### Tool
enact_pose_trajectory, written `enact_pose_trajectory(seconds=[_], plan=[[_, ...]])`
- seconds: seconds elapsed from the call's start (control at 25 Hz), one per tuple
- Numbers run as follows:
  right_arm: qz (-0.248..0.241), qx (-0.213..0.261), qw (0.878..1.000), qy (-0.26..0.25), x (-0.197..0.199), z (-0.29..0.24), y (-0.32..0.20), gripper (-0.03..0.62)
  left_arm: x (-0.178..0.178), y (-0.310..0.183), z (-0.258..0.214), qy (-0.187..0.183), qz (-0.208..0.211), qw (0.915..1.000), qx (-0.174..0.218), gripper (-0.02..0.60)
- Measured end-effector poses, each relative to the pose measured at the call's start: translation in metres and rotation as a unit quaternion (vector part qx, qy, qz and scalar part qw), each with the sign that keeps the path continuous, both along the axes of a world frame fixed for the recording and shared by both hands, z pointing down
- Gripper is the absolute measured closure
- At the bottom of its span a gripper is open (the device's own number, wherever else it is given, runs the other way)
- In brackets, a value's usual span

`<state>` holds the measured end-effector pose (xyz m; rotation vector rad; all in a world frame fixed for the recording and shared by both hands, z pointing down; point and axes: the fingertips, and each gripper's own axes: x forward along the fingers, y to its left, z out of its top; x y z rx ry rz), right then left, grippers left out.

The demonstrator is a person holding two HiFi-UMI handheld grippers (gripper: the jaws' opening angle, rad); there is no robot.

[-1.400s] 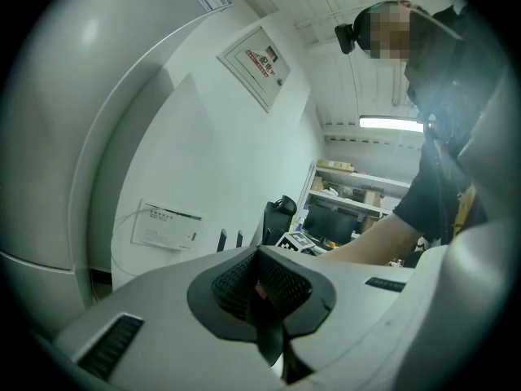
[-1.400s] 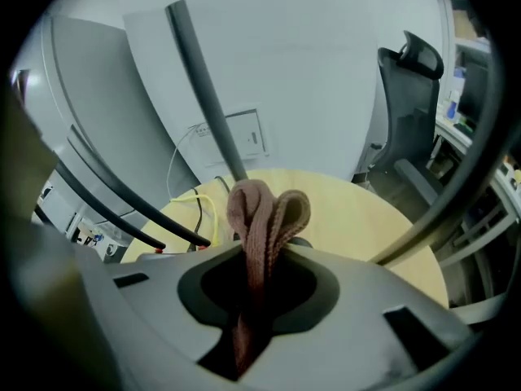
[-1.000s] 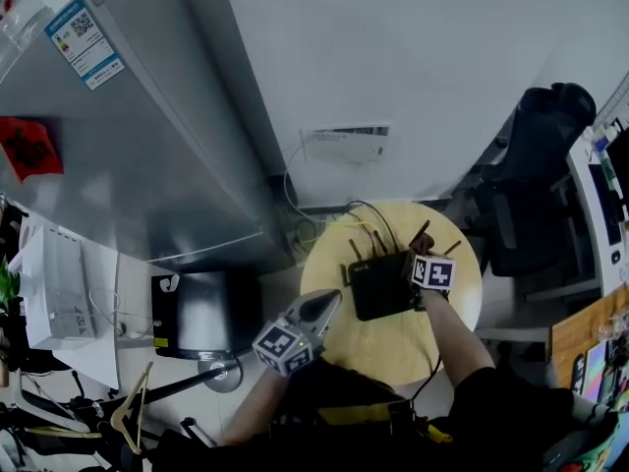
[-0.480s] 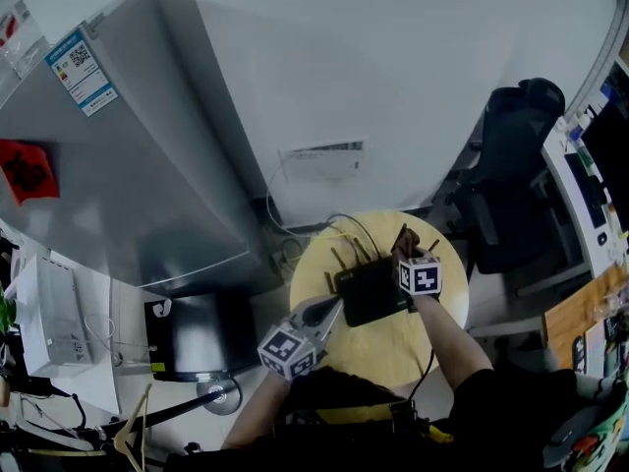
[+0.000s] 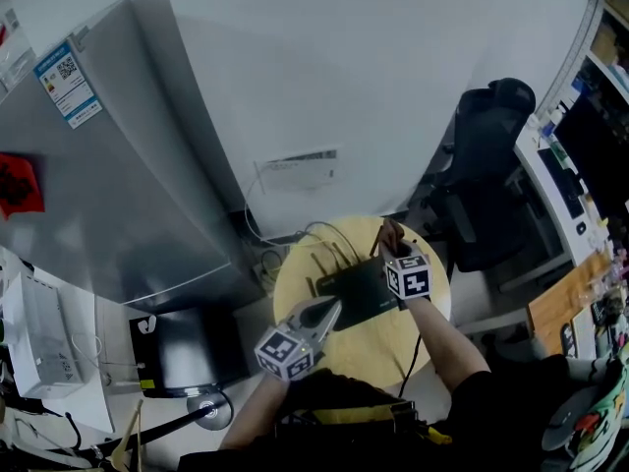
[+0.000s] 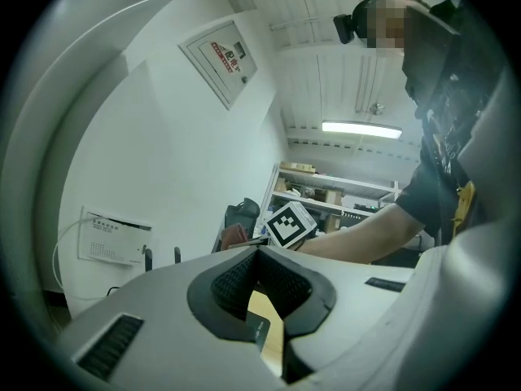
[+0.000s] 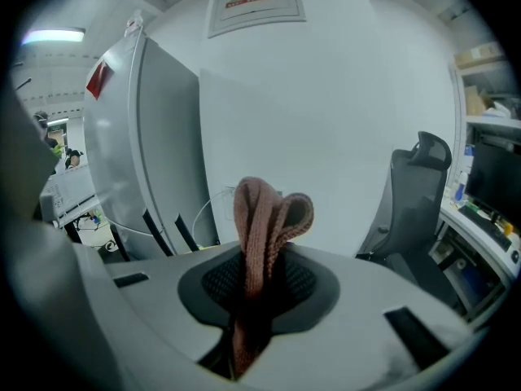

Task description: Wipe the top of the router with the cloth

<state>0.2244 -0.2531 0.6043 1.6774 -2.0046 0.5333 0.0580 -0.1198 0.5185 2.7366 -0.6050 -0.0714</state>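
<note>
Two grippers are in my hands, and only one carries anything. My right gripper (image 7: 259,277) is clenched on the cloth (image 7: 264,217), a soft reddish-brown knit folded into a loop that stands up out of the ribbed black pads. From the head view, that gripper (image 5: 392,248) sits over the far right corner of the router (image 5: 352,291), the cloth (image 5: 390,234) bunched at its tip. The router is a flat, matte black box with thin stick antennas (image 5: 325,260) along its far edge, lying on a round pale wooden table (image 5: 378,350). My left gripper (image 5: 325,313) is pinched together on nothing, its tip just beside the router's near left corner, over bare tabletop.
</note>
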Motion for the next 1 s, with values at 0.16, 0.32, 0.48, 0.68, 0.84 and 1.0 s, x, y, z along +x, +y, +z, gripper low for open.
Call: enact_pose_trajectory(seconds=[0.16,0.32,0.48,0.68,0.84,1.0], plan=[[0.001,0.058,0.998,-0.013,-0.002,-0.034,0.003,0.531,0.005,-0.003,-0.008,0.009,0.01,0.9999,0.004,0.589],[0.044,0.128,0.99,-0.03,0.016,-0.075,0.019,0.531,0.014,-0.005,-0.008,0.015,0.03,0.9994,0.003,0.589],[0.092,0.123,0.987,-0.037,0.044,-0.069,0.048,0.531,0.028,0.001,-0.004,0.008,0.062,0.998,0.0,0.589],[0.181,0.054,0.979,-0.081,0.075,-0.011,0.084,0.531,0.041,0.009,0.0,0.0,0.095,0.9954,-0.007,0.589],[0.211,-0.006,0.972,-0.102,0.078,0.036,0.099,0.531,0.048,0.013,0.009,-0.008,0.104,0.9944,-0.018,0.589],[0.238,-0.061,0.954,-0.17,0.078,0.08,0.097,0.531,0.047,0.016,0.012,-0.017,0.097,0.995,-0.018,0.589]])
